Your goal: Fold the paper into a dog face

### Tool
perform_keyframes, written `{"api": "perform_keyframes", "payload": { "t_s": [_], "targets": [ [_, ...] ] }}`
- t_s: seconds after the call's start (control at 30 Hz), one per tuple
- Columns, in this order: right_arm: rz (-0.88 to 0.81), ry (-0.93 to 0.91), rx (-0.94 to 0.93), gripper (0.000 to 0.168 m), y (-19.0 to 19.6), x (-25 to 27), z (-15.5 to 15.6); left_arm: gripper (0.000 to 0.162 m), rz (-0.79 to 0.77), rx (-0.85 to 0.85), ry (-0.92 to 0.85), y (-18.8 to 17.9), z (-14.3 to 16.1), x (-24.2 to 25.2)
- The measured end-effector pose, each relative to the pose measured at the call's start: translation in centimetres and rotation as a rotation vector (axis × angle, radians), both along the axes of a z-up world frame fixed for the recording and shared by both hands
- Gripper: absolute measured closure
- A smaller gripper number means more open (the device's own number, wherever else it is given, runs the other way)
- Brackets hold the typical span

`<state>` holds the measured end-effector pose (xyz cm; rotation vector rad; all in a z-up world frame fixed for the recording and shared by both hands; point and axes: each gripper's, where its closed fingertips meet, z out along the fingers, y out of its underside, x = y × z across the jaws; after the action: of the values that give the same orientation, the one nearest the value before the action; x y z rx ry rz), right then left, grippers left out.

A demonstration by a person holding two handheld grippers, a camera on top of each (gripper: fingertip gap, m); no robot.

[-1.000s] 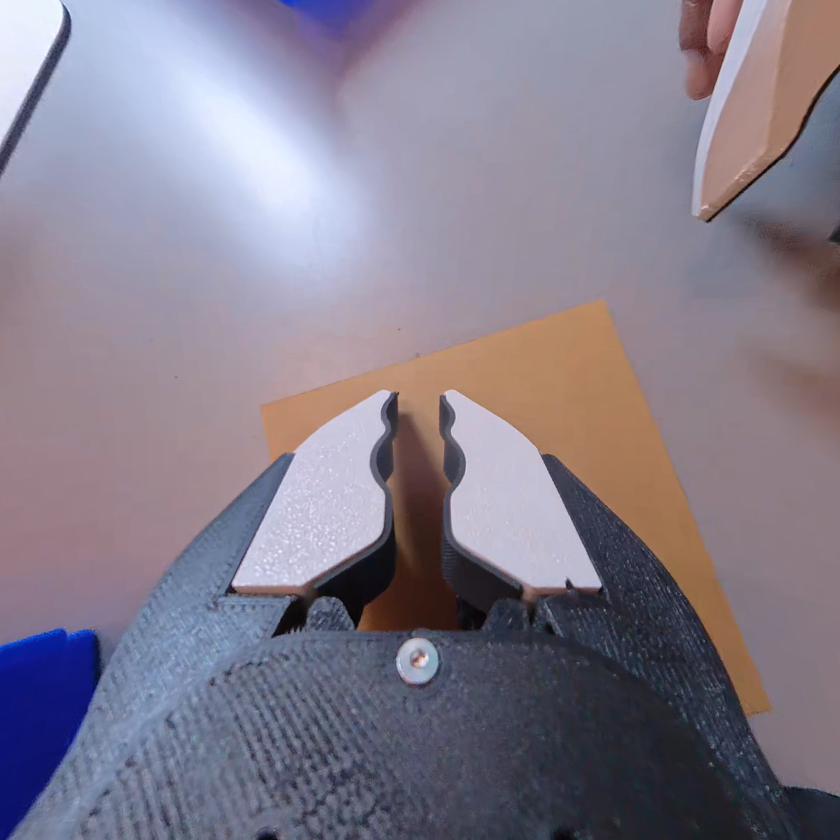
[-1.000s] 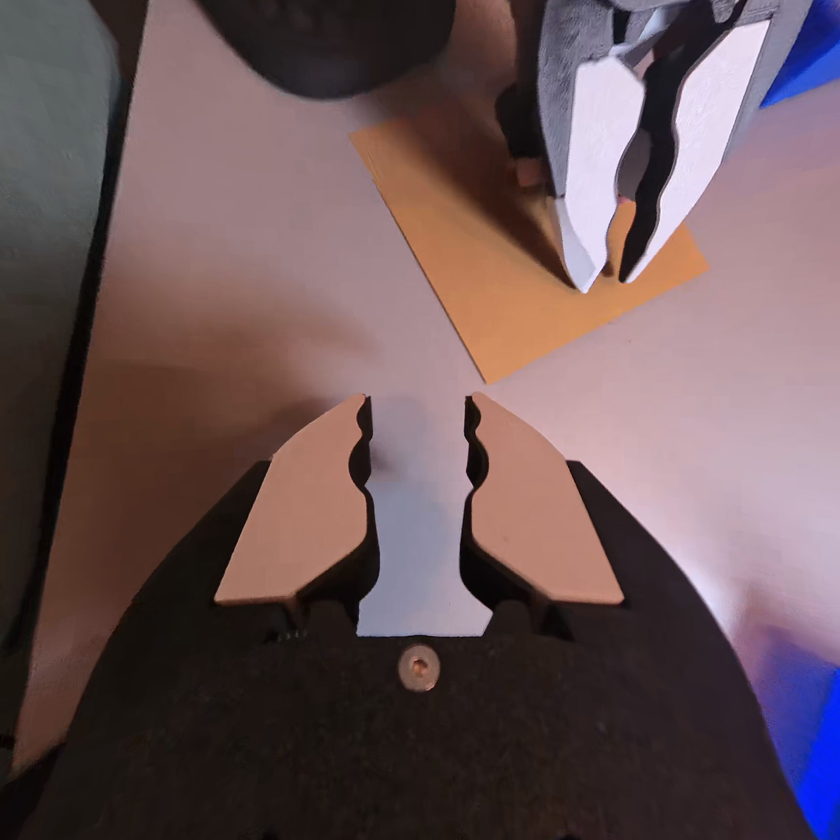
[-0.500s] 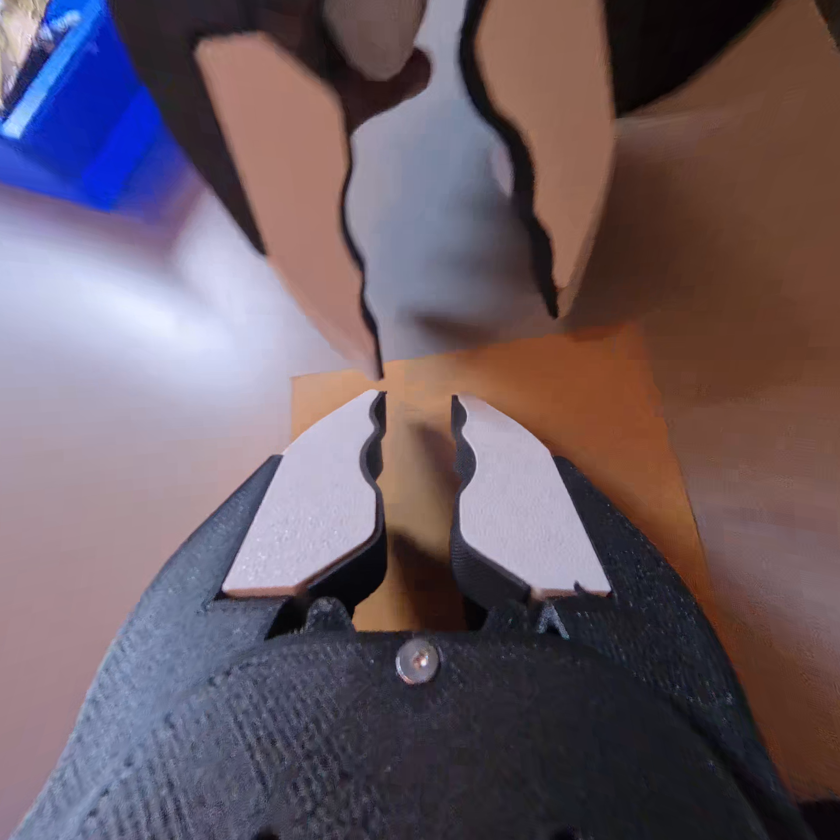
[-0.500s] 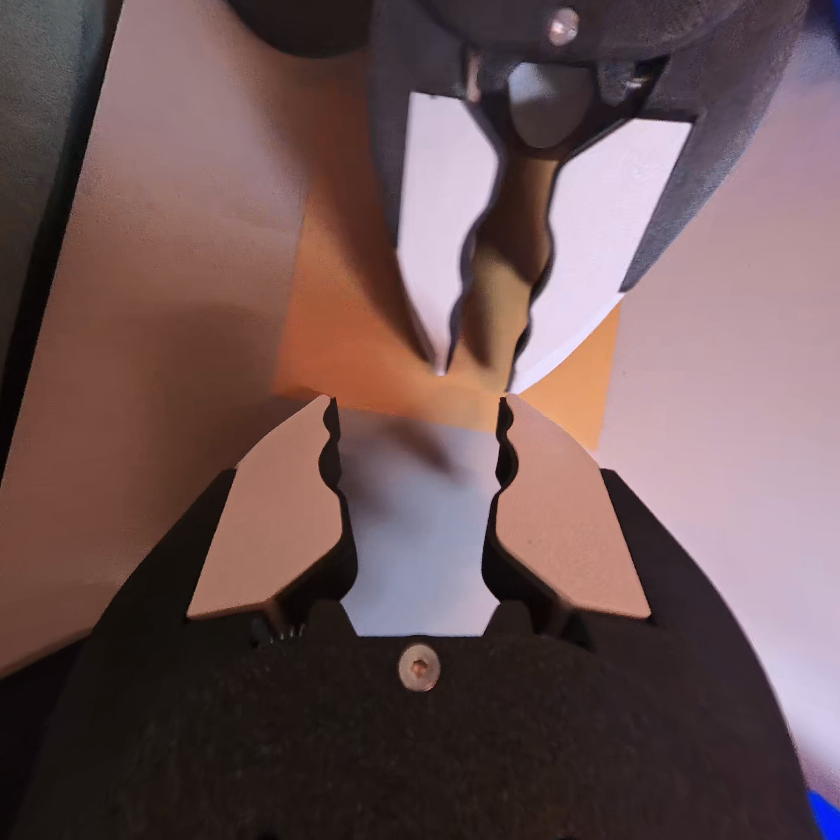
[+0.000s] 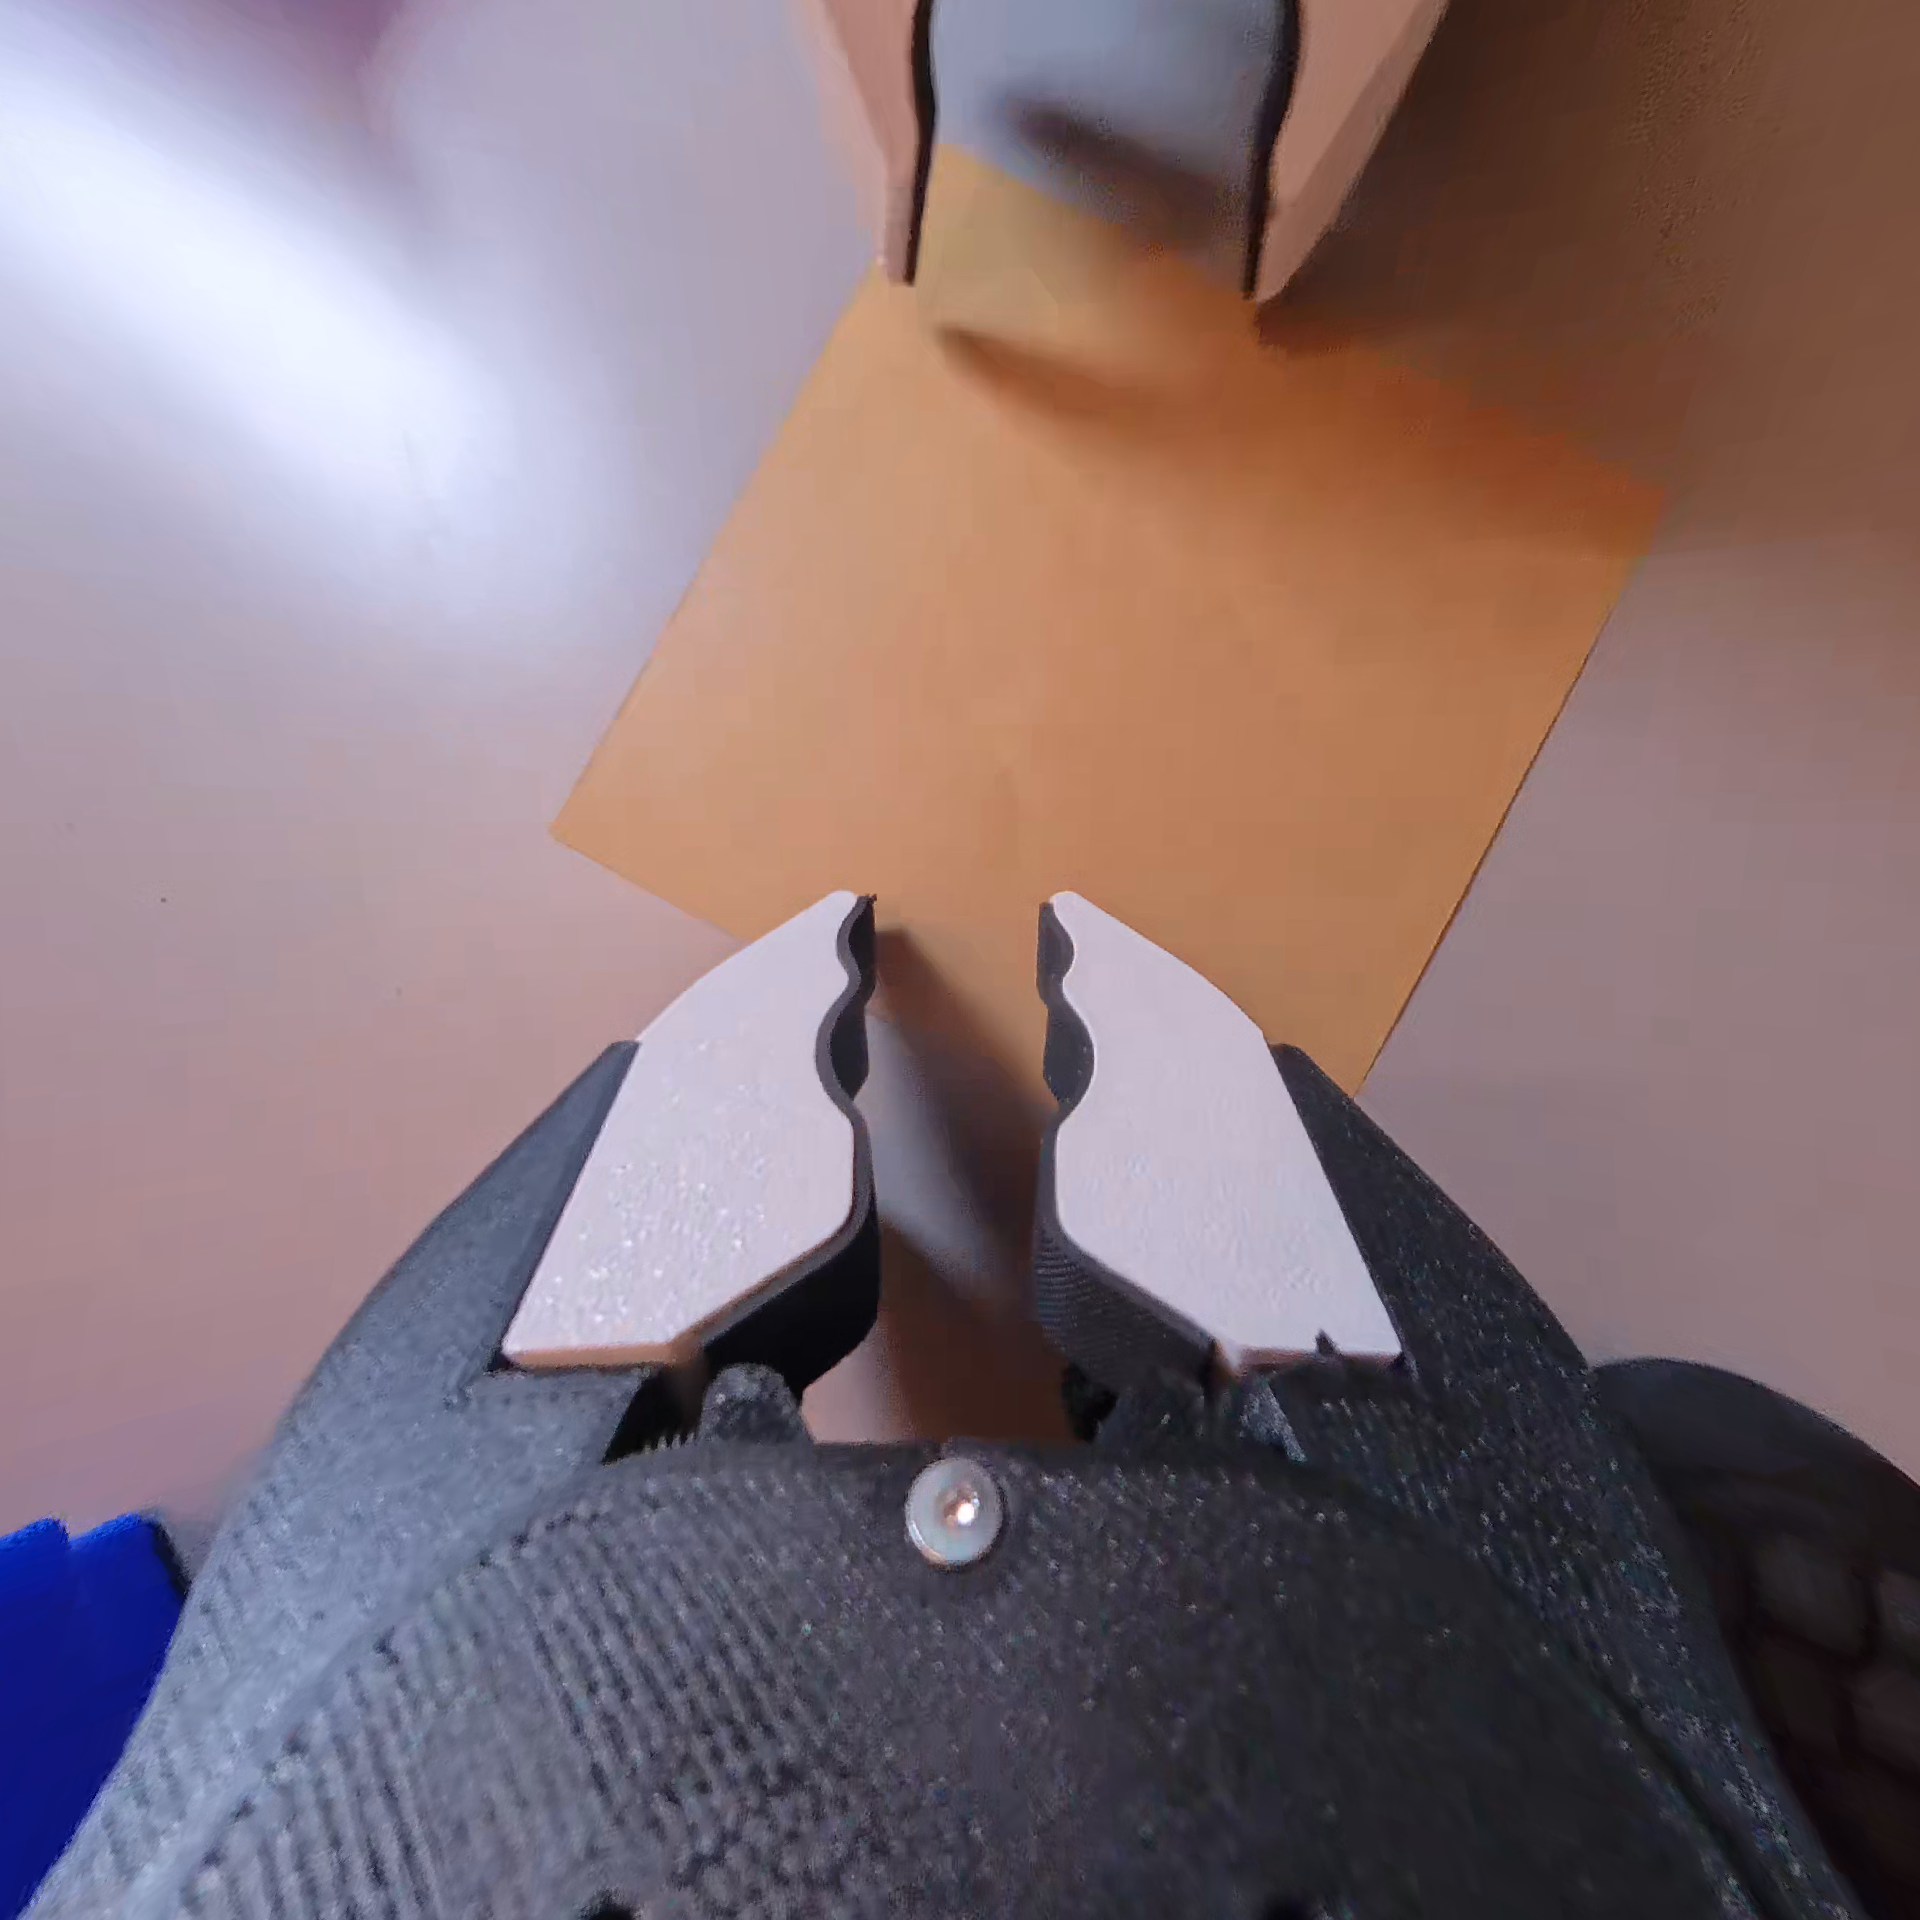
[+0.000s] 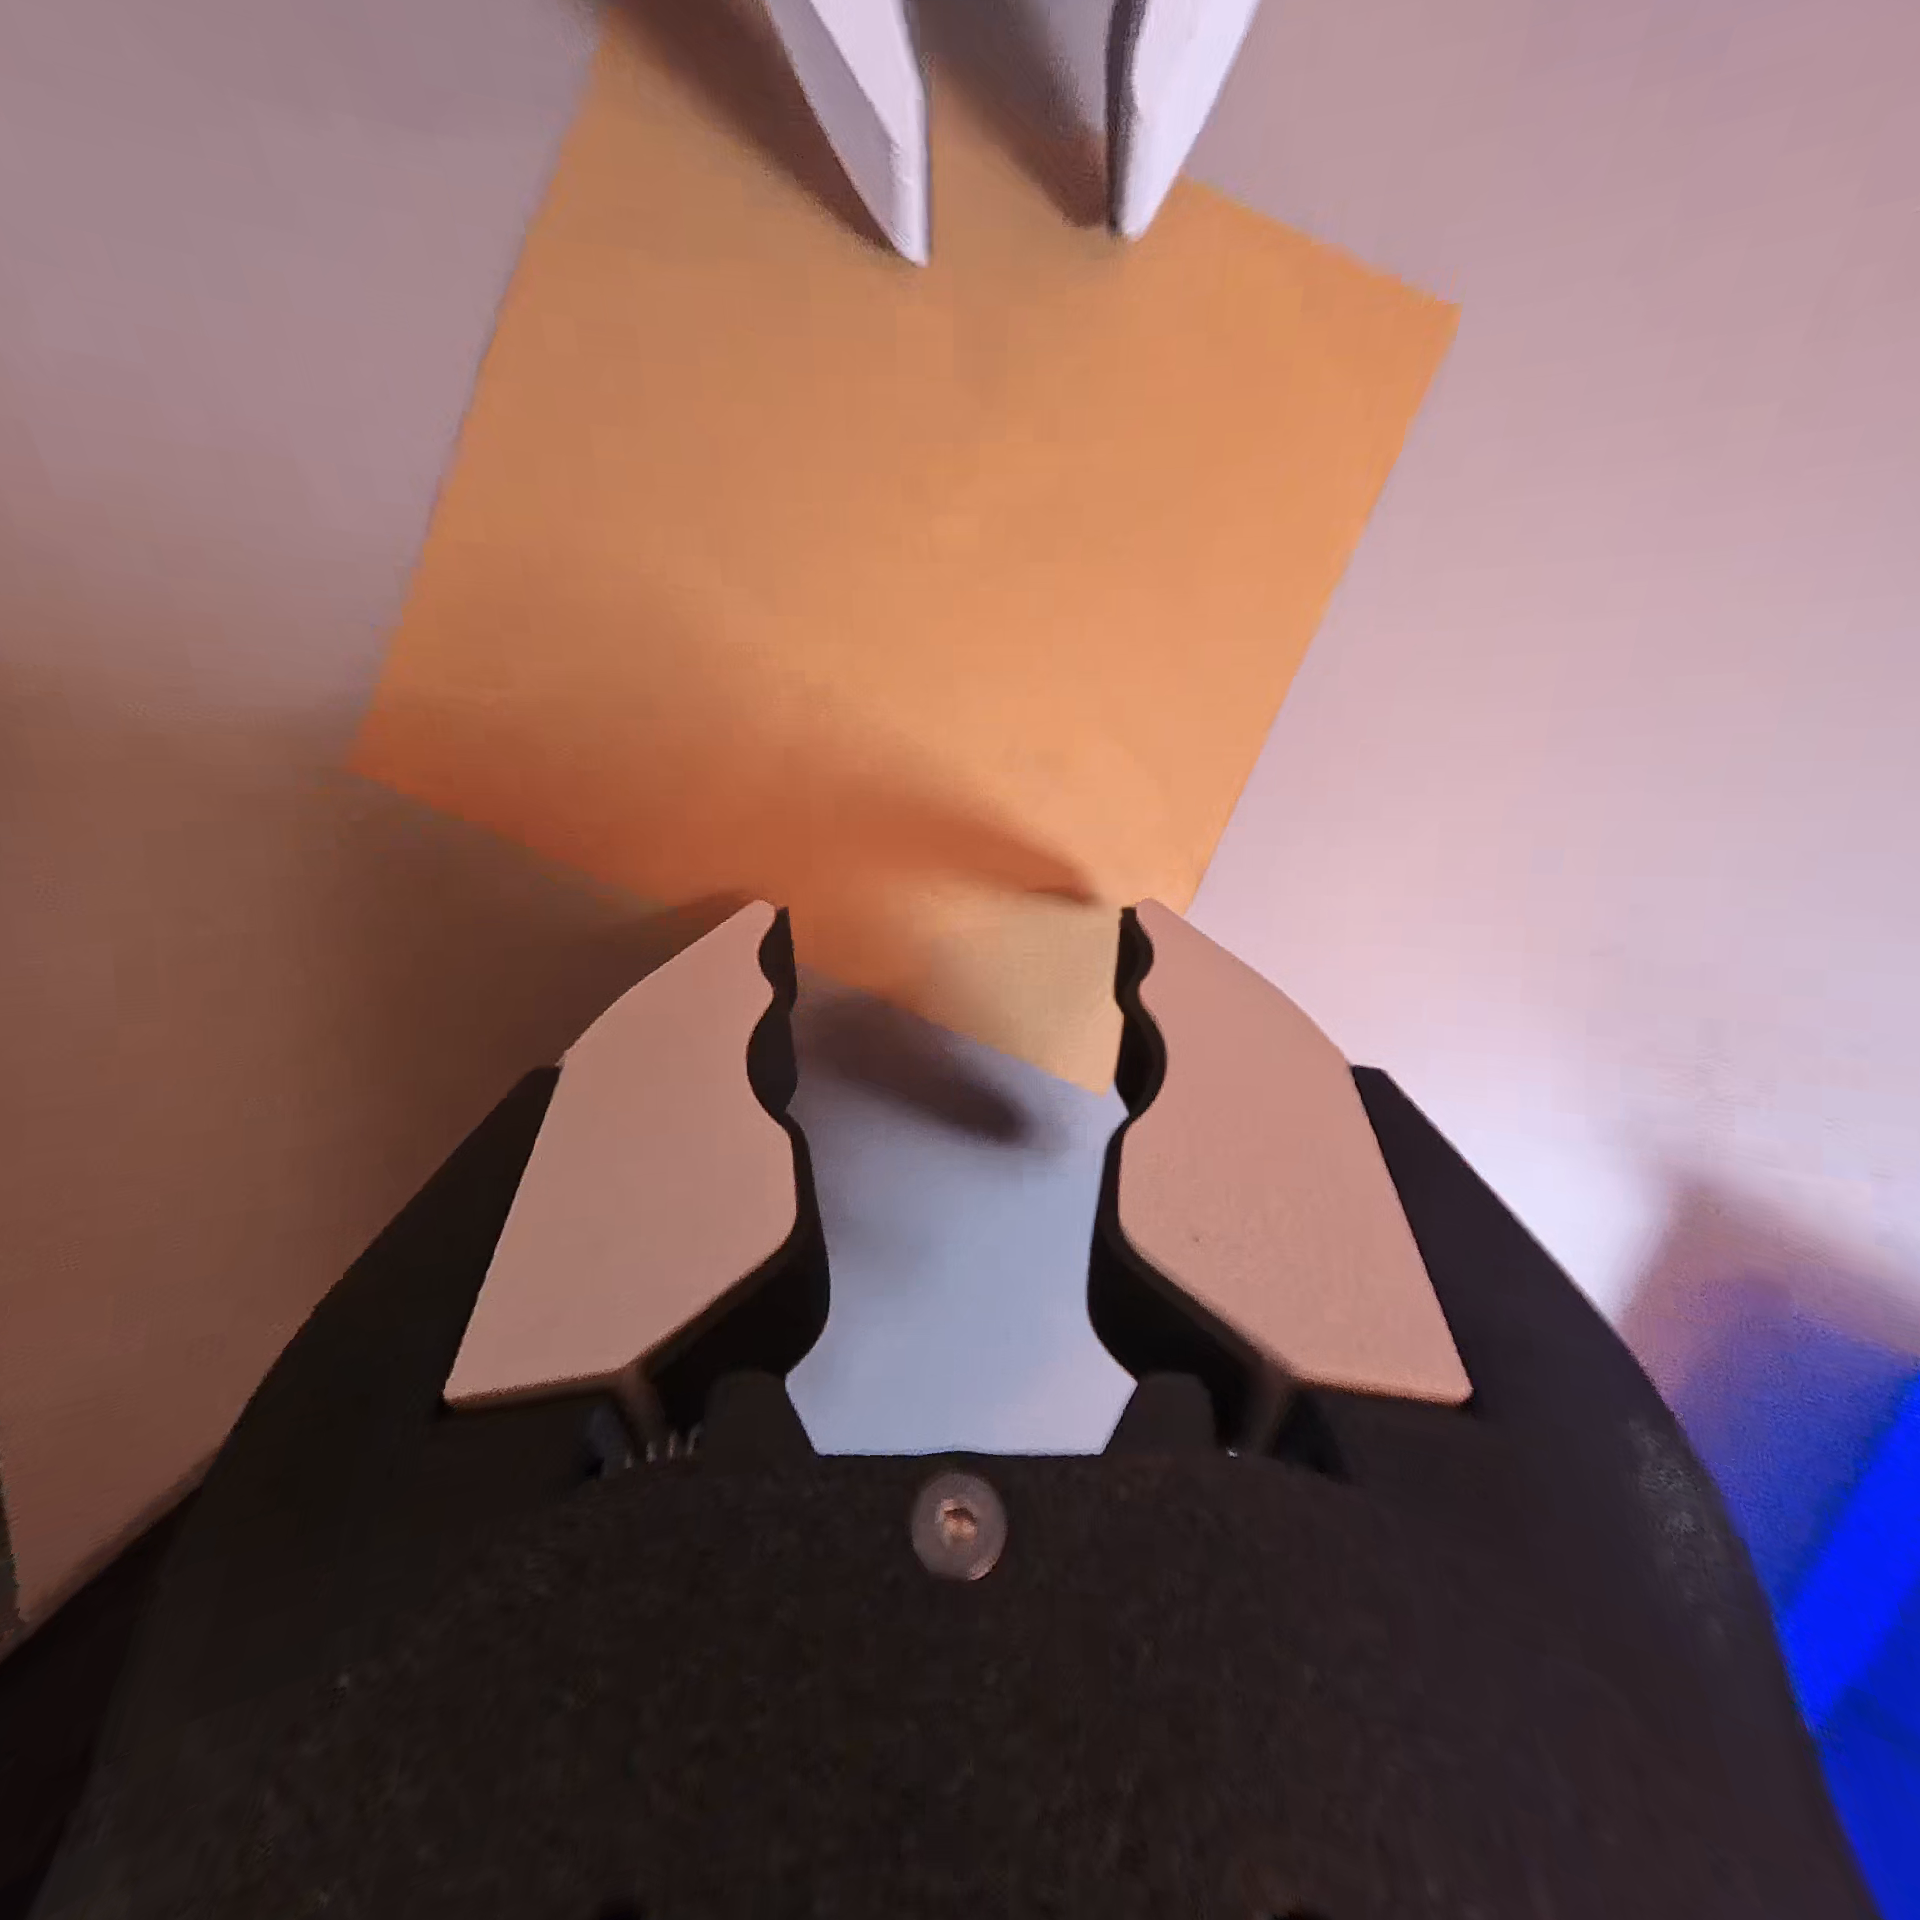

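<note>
A square orange paper (image 5: 1091, 675) lies on the grey table (image 5: 312, 623). My left gripper (image 5: 956, 904) is open, its tips at the paper's near corner. My right gripper (image 5: 1081, 281) faces it at the opposite corner, open. In the right wrist view, that corner of the paper (image 6: 904, 582) curls up off the table between the open jaws of my right gripper (image 6: 956, 914) and casts a shadow beneath it. The fingertips (image 6: 894, 208) of the left gripper show at the top of that view, over the far corner.
A blue object (image 5: 62, 1662) sits at the table's edge beside the left gripper, and blue also shows in the right wrist view (image 6: 1849, 1558). A dark round thing (image 5: 1818, 1610) lies low at the right. About 11 cm separates my left fingertips from my right. The dark round thing (image 5: 1818, 1610) is about 15 cm from my left fingertips and 25 cm from my right.
The two grippers have drawn apart to opposite corners of the paper. The corner at the right gripper has lifted off the table between its fingers.
</note>
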<state>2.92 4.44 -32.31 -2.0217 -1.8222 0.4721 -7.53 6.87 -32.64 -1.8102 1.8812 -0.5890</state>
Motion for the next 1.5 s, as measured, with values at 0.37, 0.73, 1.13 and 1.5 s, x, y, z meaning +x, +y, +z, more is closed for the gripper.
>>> {"api": "perform_keyframes", "payload": {
  "t_s": [0.37,0.73,1.13,1.5],
  "targets": [
    [0.297,0.106,0.034,0.111,-8.3,-2.8,-0.4,0.137,-0.032,-0.005,-0.082,0.2,-0.1,2.2],
    [0.295,0.127,-0.001,0.153,-6.9,-3.7,-0.4,0.141,-0.064,0.039,-0.118,0.3,-0.1,2.8],
    [-0.002,0.256,-0.364,0.16,-5.3,-3.5,1.7,0.119,-0.215,-0.068,-0.418,-3.6,5.8,4.1],
    [0.038,0.453,-0.13,0.113,-4.0,-3.1,5.1,0.162,-0.183,-0.151,-0.264,-4.7,2.4,5.1]
  ]
}}
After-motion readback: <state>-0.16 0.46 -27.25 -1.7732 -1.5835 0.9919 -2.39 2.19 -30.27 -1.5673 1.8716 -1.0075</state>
